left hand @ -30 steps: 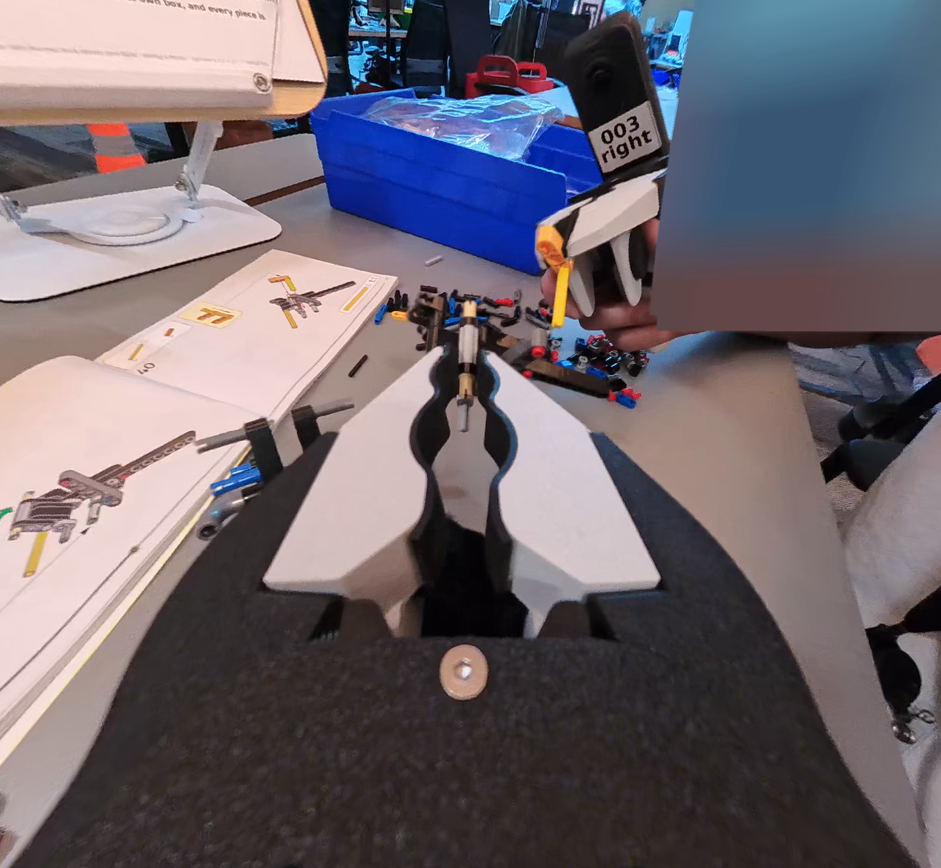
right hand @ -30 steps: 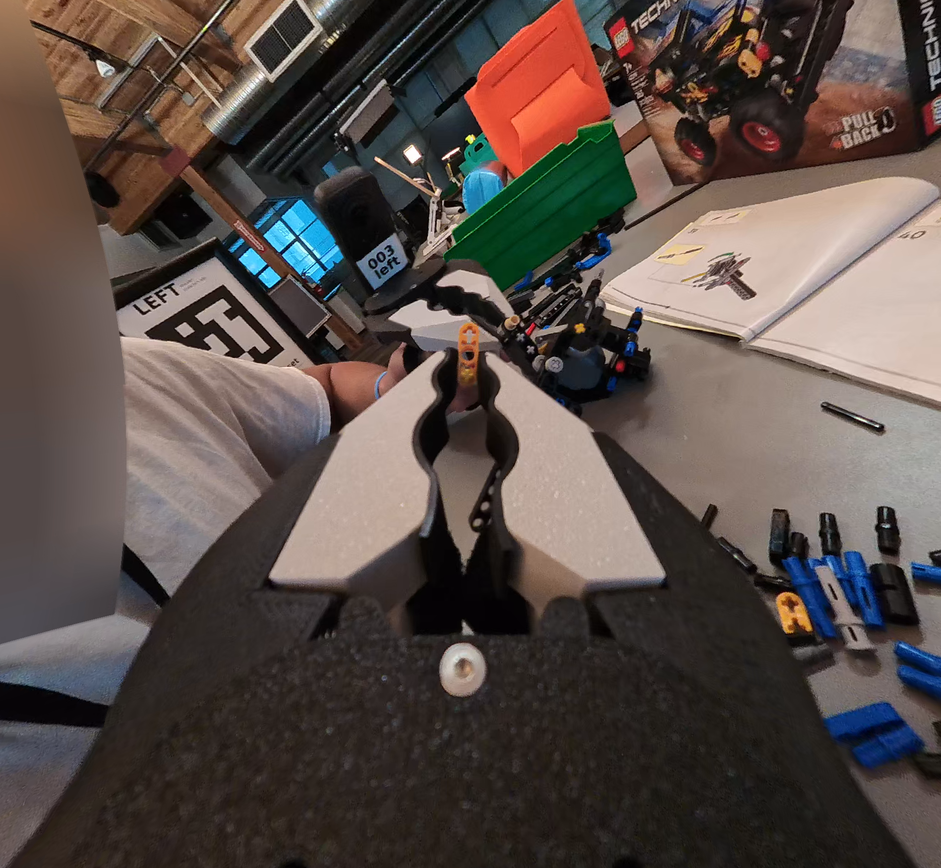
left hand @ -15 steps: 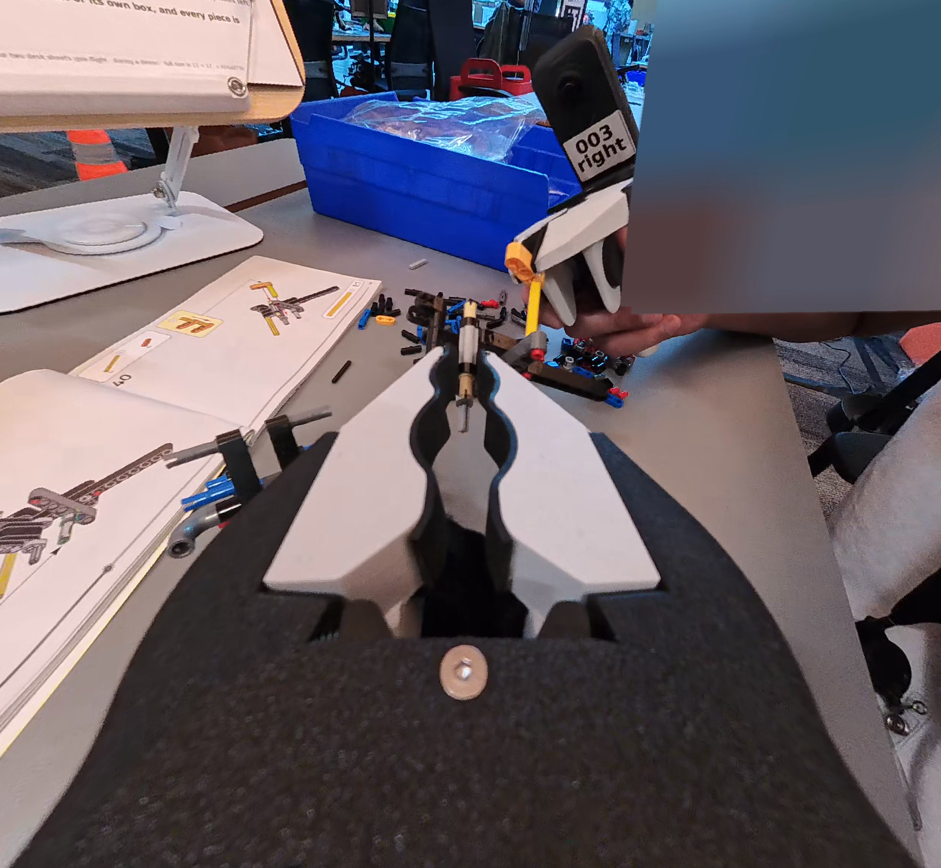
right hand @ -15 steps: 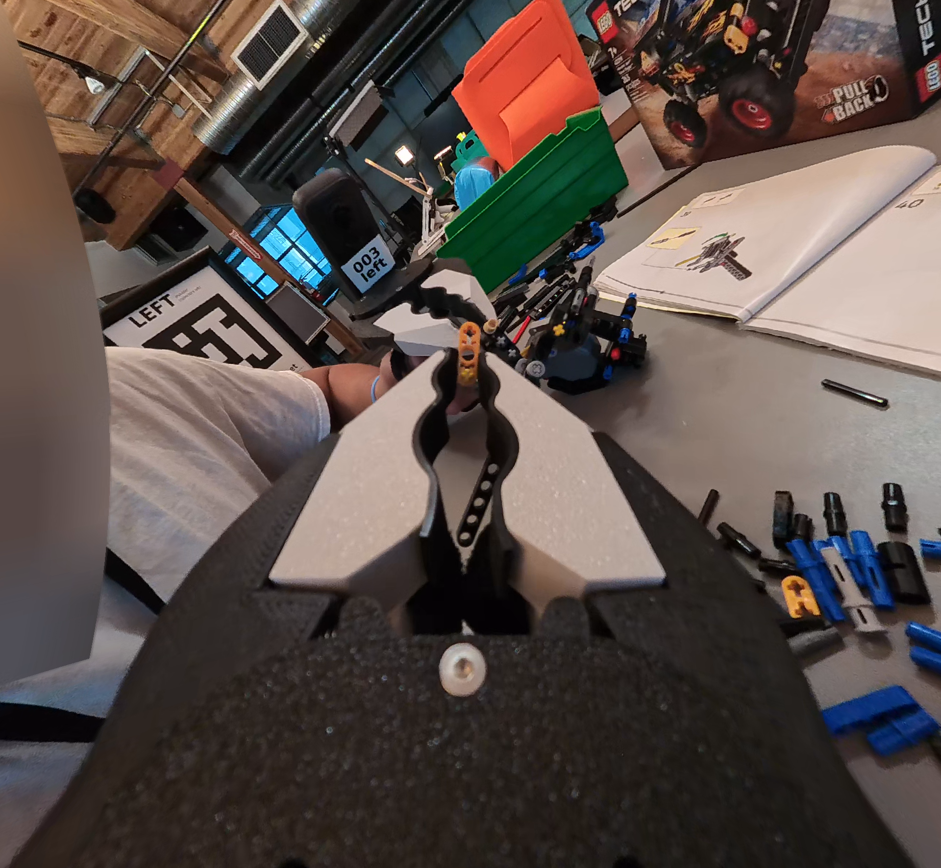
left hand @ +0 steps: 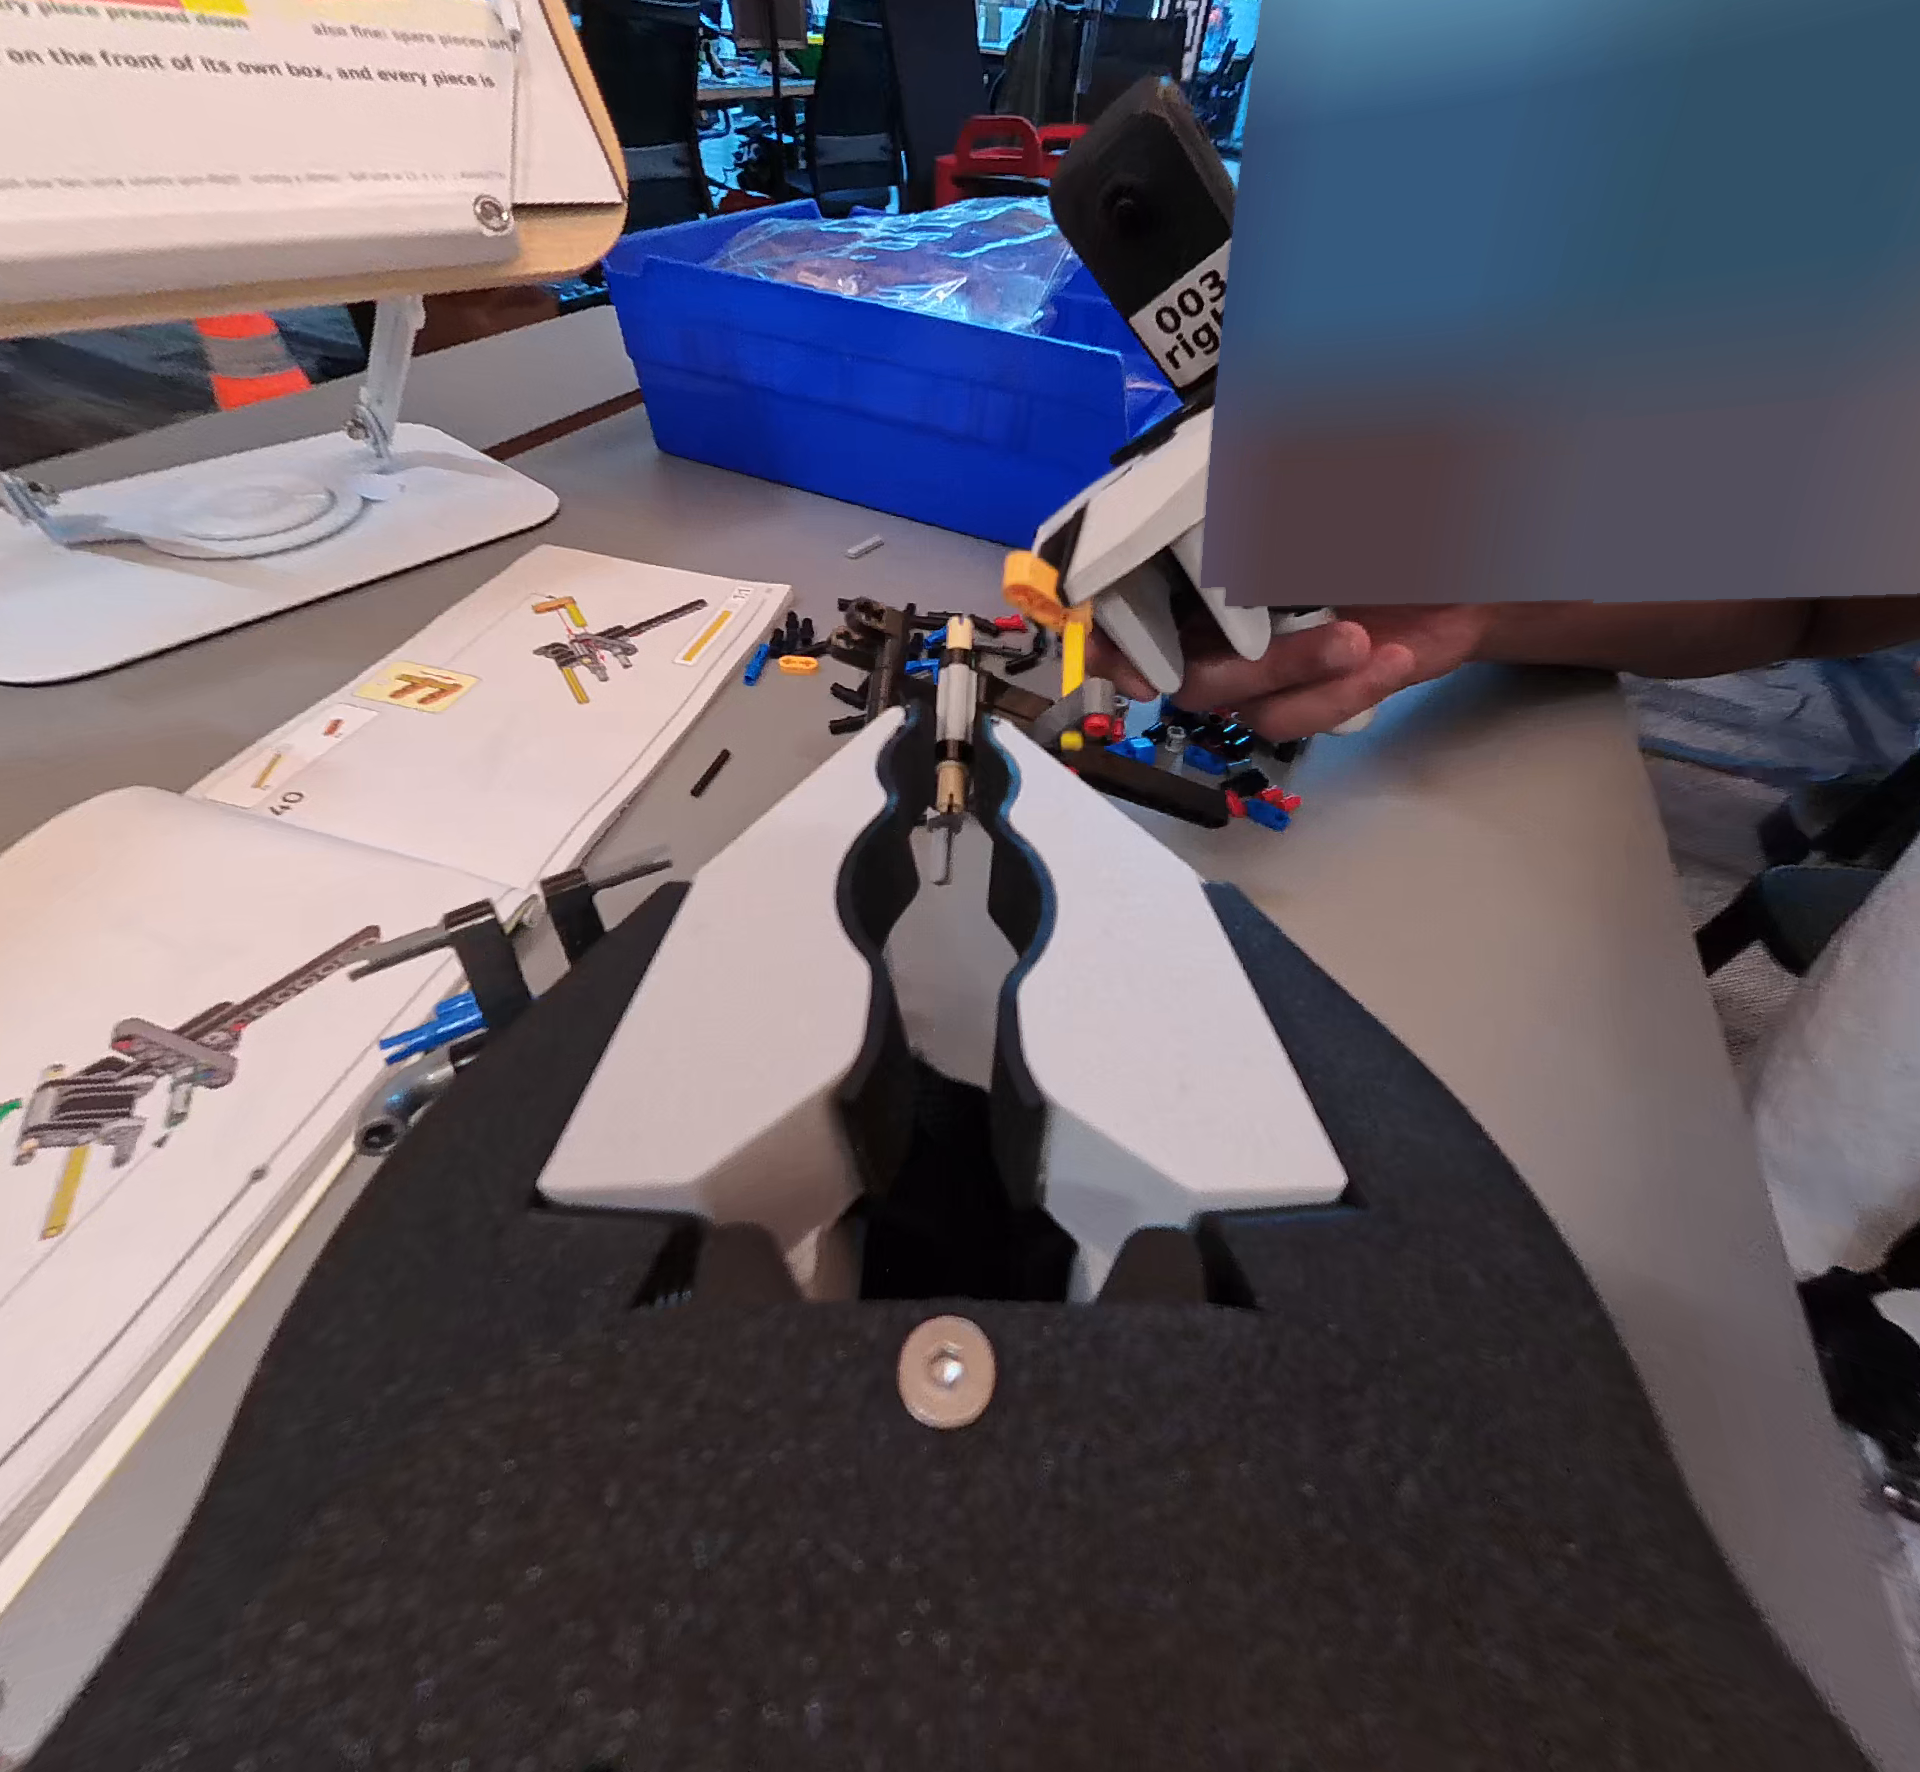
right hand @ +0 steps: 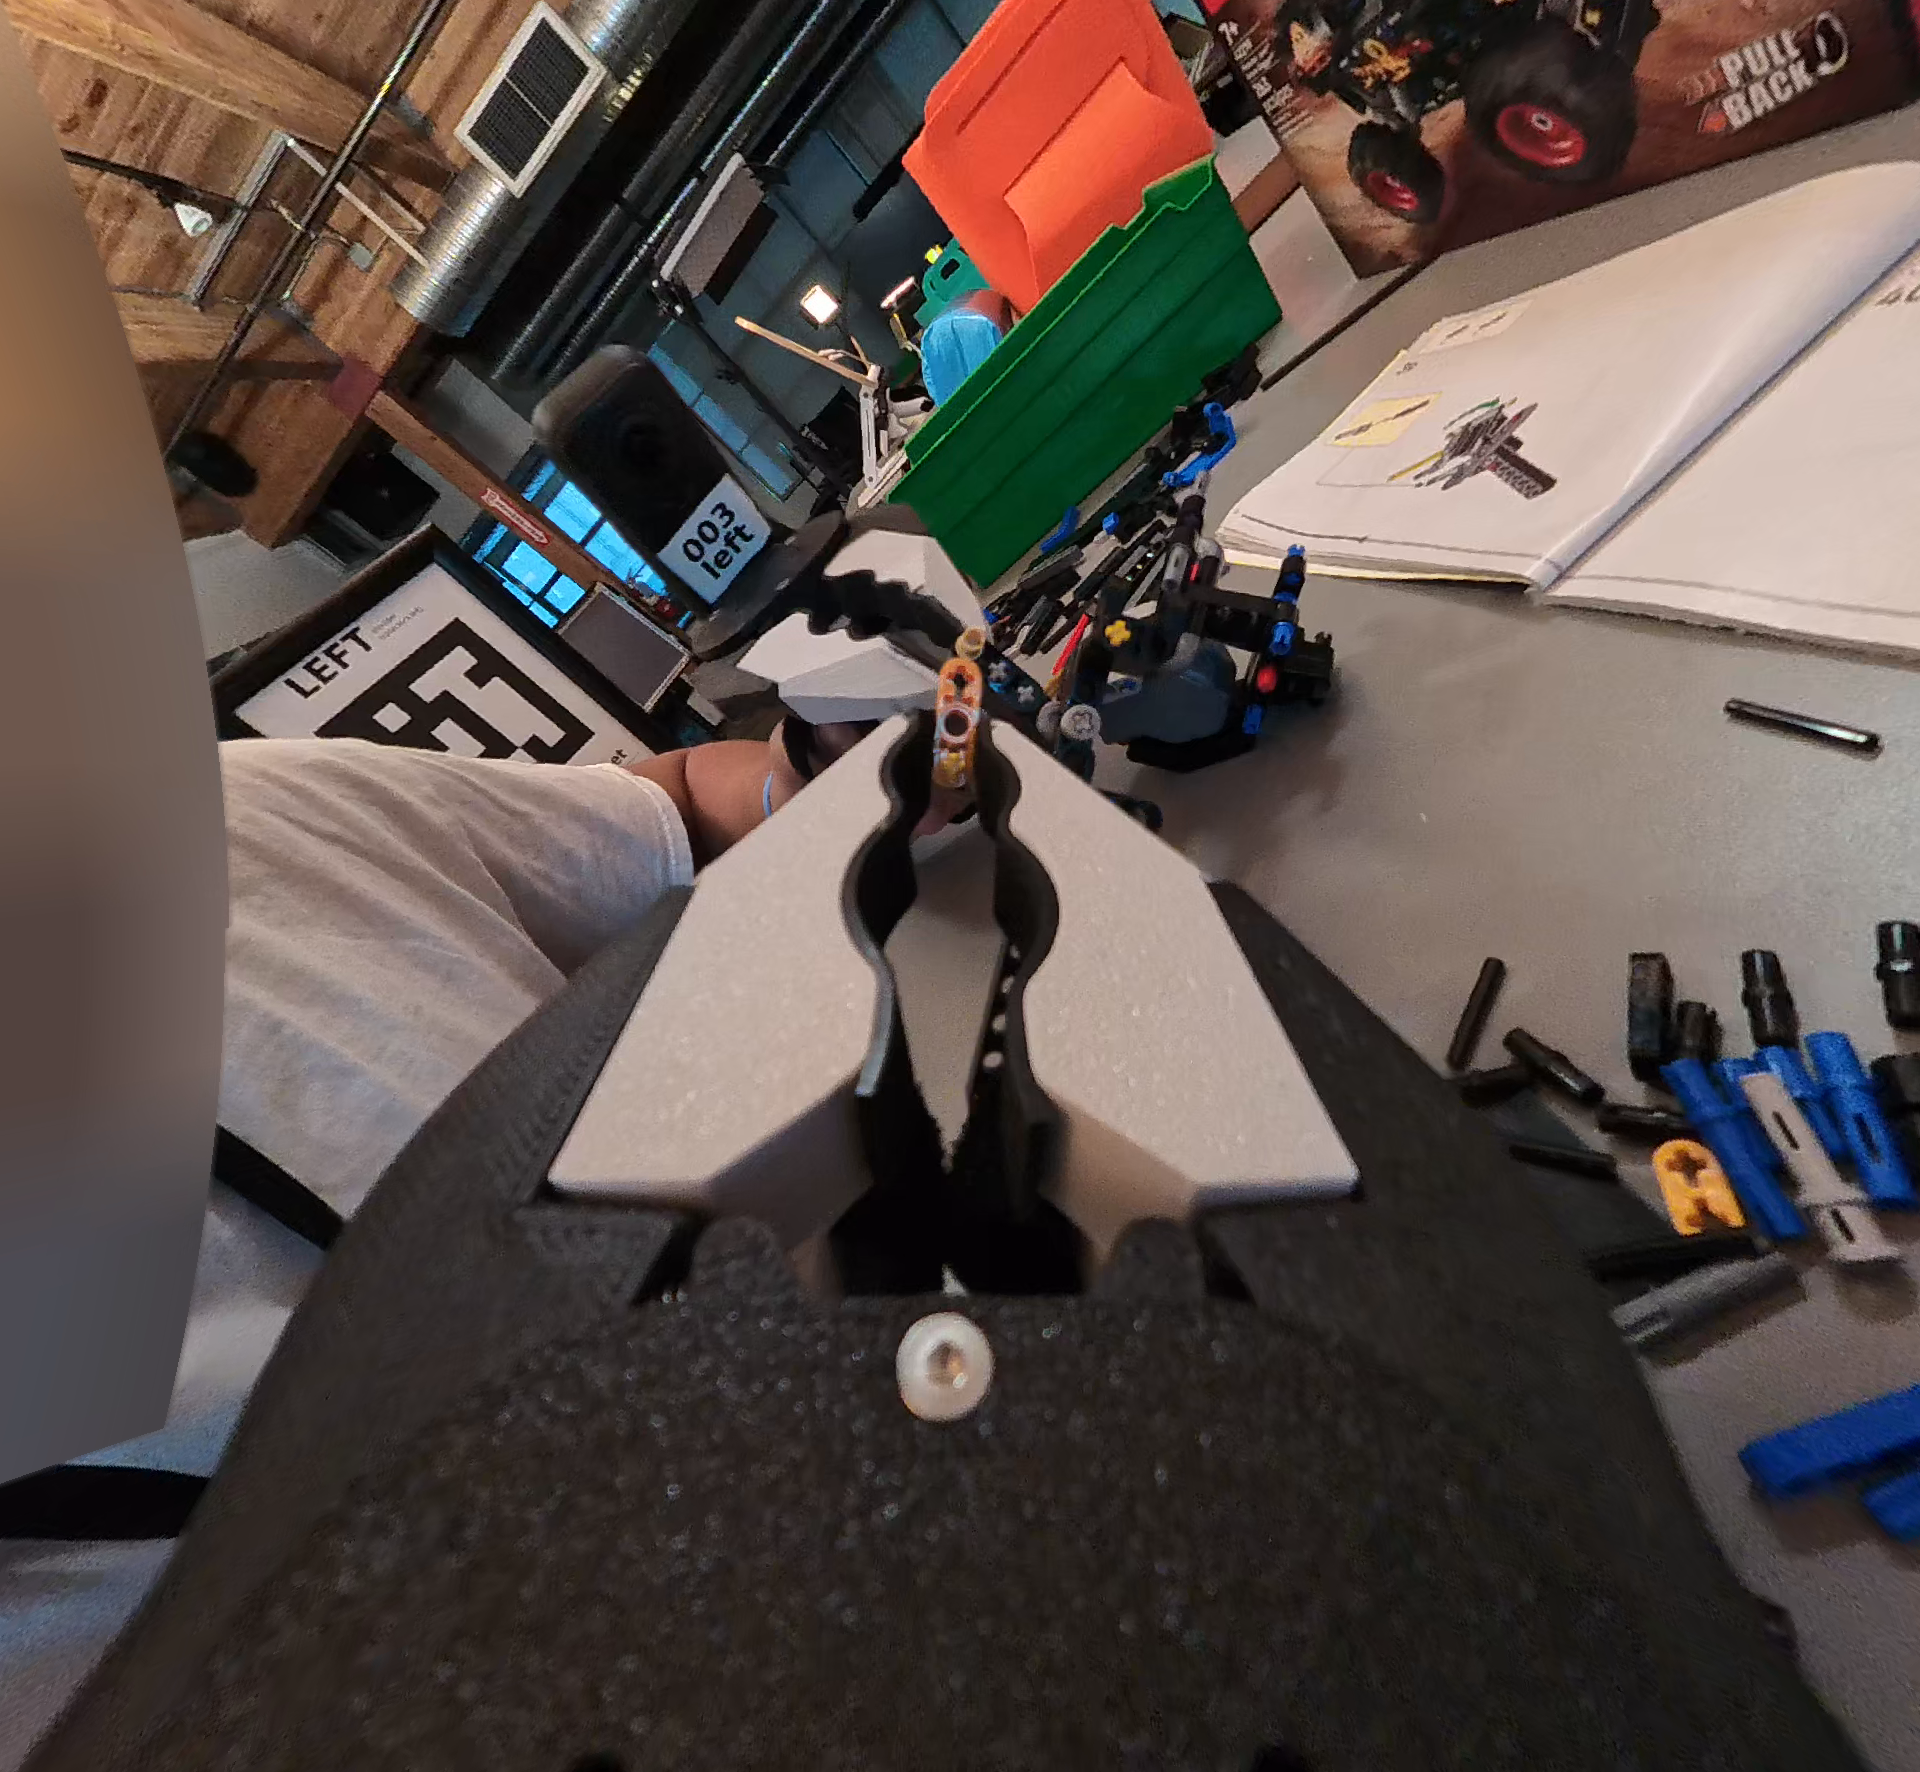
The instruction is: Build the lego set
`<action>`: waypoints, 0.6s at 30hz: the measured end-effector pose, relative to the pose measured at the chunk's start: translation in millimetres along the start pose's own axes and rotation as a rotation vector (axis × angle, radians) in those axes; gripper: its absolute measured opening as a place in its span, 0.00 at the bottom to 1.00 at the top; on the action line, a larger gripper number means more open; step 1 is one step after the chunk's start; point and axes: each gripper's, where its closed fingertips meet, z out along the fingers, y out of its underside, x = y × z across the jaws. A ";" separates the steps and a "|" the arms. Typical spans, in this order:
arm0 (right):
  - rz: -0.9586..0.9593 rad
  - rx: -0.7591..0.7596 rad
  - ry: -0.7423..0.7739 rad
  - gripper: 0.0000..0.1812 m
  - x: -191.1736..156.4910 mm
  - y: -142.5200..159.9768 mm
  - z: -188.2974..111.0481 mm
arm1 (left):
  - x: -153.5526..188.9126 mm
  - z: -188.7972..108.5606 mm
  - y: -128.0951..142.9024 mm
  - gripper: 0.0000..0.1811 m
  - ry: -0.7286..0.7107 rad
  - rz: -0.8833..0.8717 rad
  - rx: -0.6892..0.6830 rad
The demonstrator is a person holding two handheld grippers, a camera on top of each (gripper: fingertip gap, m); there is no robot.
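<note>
My left gripper (left hand: pixel 951 730) is shut on a thin rod assembly (left hand: pixel 954 683) of white, tan and grey parts, held upright above the table. My right gripper (right hand: pixel 954 735) is shut on an orange connector (right hand: pixel 957 709); in the left wrist view this connector (left hand: pixel 1031 579) has a yellow axle (left hand: pixel 1073 657) hanging below it. The right gripper (left hand: pixel 1086 595) sits just right of the rod, close but apart. The left gripper (right hand: pixel 862 657) shows straight ahead in the right wrist view. A partly built black and blue model (right hand: pixel 1184 673) stands on the table beside it.
An open instruction booklet (left hand: pixel 488 735) lies at the left. Loose pins and beams (left hand: pixel 1195 766) are scattered ahead, and more (right hand: pixel 1766 1130) lie at the right. A blue bin (left hand: pixel 883 403), a green bin (right hand: pixel 1091 392), the set's box (right hand: pixel 1558 29) and a sheet stand (left hand: pixel 260 496) line the table. My left and right fingertips are right by each other.
My right gripper has moved with the orange connector and yellow axle towards the rod in my left gripper. The two grippers are closer together. Both stay shut.
</note>
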 end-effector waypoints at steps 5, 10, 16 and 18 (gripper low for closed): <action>0.070 0.002 -0.028 0.04 -2.9 5.0 4.5 | 7.0 4.7 0.6 0.03 -0.026 0.086 -0.017; 0.169 0.023 -0.077 0.03 -2.7 3.7 2.5 | 14.5 6.8 1.7 0.03 -0.067 0.247 -0.038; 0.172 0.018 -0.083 0.03 -3.1 4.7 2.9 | 16.3 6.5 0.5 0.03 -0.097 0.321 -0.046; 0.185 0.021 -0.088 0.03 -2.9 4.8 3.3 | 16.2 6.6 0.6 0.03 -0.101 0.322 -0.051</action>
